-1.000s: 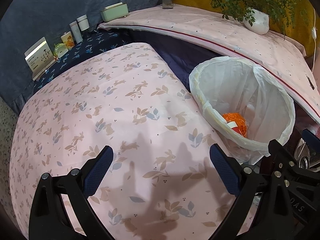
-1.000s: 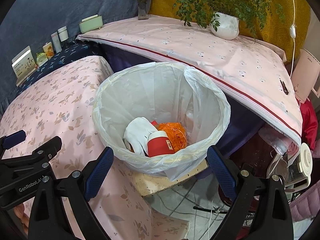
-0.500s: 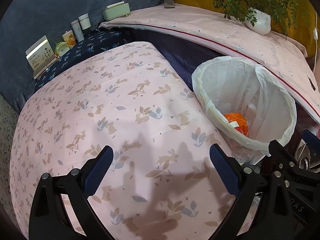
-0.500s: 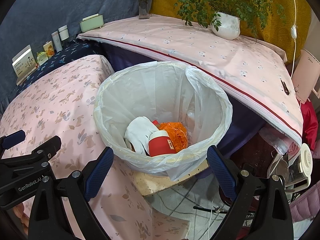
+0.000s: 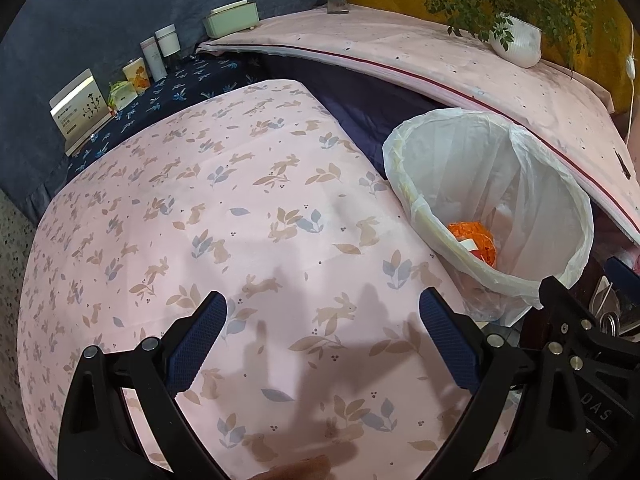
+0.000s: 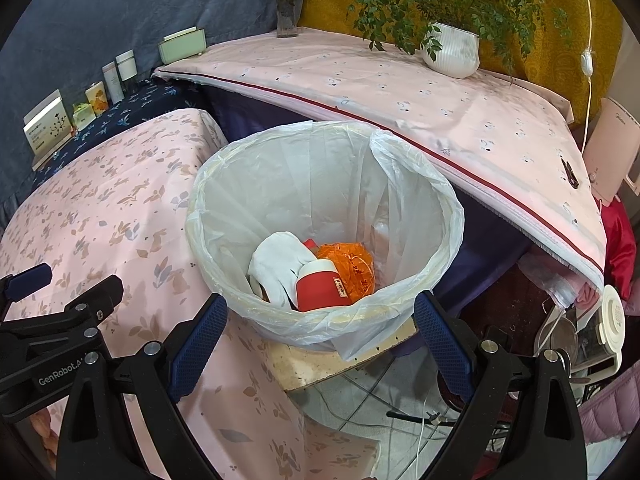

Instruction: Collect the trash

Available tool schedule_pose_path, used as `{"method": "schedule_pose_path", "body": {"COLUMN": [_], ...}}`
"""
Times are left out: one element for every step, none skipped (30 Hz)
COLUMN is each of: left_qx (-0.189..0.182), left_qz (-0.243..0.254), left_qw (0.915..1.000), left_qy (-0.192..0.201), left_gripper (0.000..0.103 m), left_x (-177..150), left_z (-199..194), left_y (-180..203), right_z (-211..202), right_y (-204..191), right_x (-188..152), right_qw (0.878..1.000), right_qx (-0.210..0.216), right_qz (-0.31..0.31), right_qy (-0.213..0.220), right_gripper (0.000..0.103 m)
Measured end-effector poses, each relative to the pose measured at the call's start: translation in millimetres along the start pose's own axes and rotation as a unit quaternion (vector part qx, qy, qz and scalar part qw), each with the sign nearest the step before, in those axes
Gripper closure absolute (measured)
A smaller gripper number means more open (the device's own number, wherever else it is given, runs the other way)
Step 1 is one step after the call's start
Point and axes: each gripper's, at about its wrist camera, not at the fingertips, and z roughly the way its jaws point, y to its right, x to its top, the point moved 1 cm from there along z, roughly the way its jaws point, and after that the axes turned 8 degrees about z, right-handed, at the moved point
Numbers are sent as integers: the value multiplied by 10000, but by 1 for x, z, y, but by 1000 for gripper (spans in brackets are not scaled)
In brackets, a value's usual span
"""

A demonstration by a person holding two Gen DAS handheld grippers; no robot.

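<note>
Both hand-held grippers stand wide and hold nothing. The left hand-held gripper [image 5: 323, 332] hangs over the pink rabbit-print surface [image 5: 240, 208], with the bin [image 5: 416, 184] at its 2 o'clock. The right hand-held gripper [image 6: 320, 334] sits just before the bin [image 6: 224, 208], which fills its 12 o'clock. Inside the white liner lie a white glove [image 6: 276, 260], a red cup [image 6: 320, 288] and an orange bag [image 6: 354, 266], touching one another.
</note>
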Motion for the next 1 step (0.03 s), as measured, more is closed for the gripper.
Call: {"method": "schedule_pose_path", "body": {"left_qx": [-1], "left_qz": [1], "left_qw": [10000], "left_qy": [-7], "left_gripper": [10], "left_x": [0], "left_z": [0], "left_y": [0], "right_z": [0], "right_y": [0], "right_x": [0], "right_qw": [10000], "right_qx": [-4], "right_qz": [-5], "right_qy": [0], "right_gripper": [13]}}
